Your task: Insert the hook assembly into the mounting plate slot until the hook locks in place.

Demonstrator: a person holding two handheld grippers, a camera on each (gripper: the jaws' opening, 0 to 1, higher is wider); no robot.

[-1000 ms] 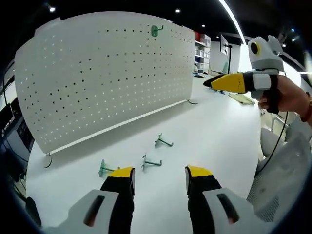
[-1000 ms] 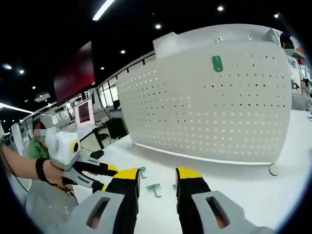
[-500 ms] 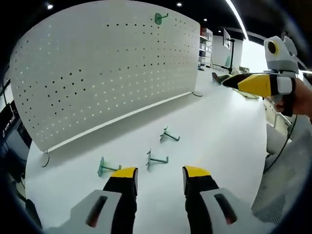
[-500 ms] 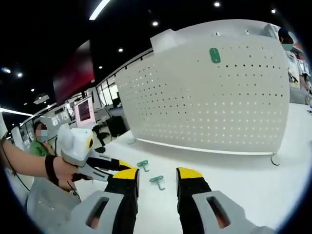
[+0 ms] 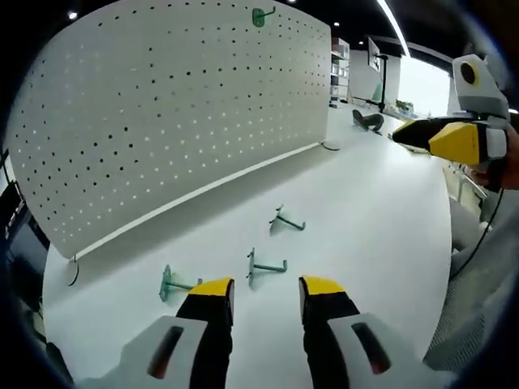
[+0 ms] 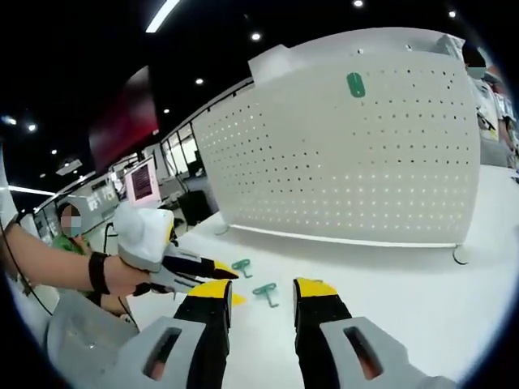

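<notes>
Three green hooks lie loose on the white table in the left gripper view: one (image 5: pixel 171 283) at left, one (image 5: pixel 263 265) in the middle, one (image 5: pixel 286 220) farther off. A fourth green hook (image 5: pixel 261 14) hangs high on the white pegboard (image 5: pixel 162 121). My left gripper (image 5: pixel 260 288) is open, empty, just short of the middle hook. The right gripper (image 5: pixel 438 139) enters from the right, held by a hand. In the right gripper view my right gripper (image 6: pixel 262 289) is open and empty, with two hooks (image 6: pixel 265 292) (image 6: pixel 241 266) beyond it, the left gripper (image 6: pixel 195 267) at left, and the hung hook (image 6: pixel 355 83) on the pegboard (image 6: pixel 365 162).
The pegboard stands upright on small feet (image 6: pixel 461 258) along the back of the white table (image 5: pixel 373 219). A person's arm (image 6: pixel 57 271) holds the left gripper. Shelves and desks fill the dim room behind.
The left gripper view has moved forward and lower toward the loose hooks. In the right gripper view the left gripper has advanced rightward, nearer the hooks.
</notes>
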